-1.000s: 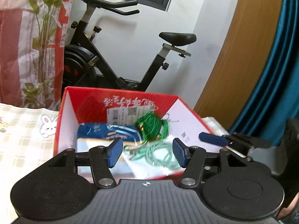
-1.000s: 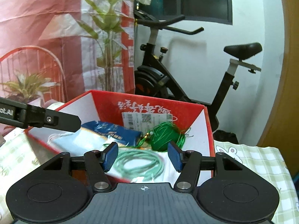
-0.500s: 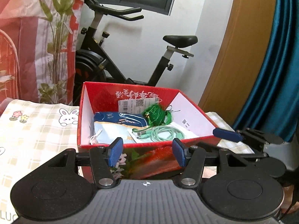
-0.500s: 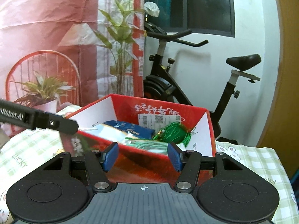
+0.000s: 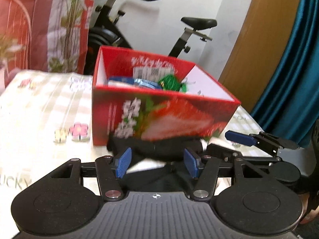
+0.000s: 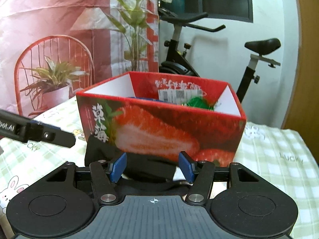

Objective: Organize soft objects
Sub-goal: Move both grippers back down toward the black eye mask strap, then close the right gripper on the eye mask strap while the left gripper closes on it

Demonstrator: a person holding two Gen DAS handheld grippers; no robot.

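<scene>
My left tongs [image 5: 157, 165] and right tongs [image 6: 153, 167] are both apart, above a black cloth [image 6: 139, 165] before the red box [image 6: 159, 127] on the counter [image 5: 39, 119].

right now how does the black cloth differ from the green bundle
The black cloth lies flat on the tablecloth outside the red box, against its front; the green bundle sits inside, balled up. The cloth looks larger and spread out. Both look soft, and neither is gripped.

Your lighting's soft and even, but the red box [image 5: 163, 117] smears with motion blur, and the edges bow fisheye-style.
</scene>
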